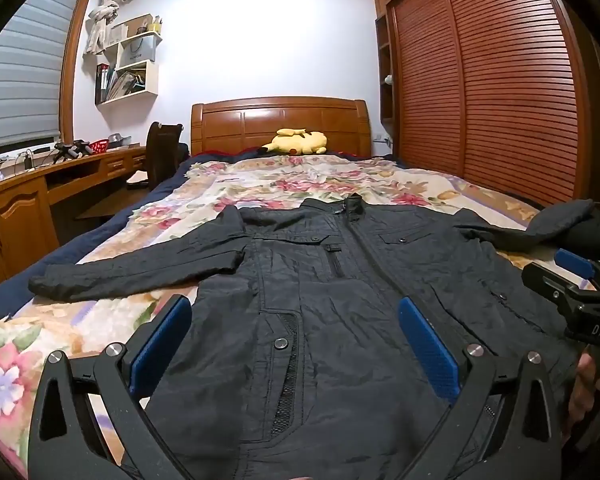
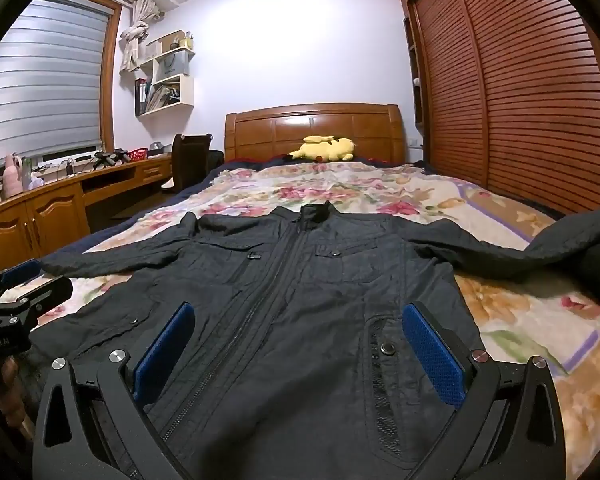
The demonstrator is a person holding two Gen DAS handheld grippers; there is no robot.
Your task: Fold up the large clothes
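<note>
Wooden bed (image 1: 280, 120), louvred wardrobe (image 1: 500, 80), white walls (image 1: 260, 40)

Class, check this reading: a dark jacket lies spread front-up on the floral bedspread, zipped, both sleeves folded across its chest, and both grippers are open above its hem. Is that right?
One error: the sleeves are not folded. In the left wrist view the jacket has both sleeves stretched outward. The rest stands.

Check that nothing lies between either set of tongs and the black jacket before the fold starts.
Nothing visible does. The black jacket lies spread flat, front up, on the floral blanket, directly ahead of the open left tongs and open right tongs. The yellow plush toy sits far off by the headboard.
</note>
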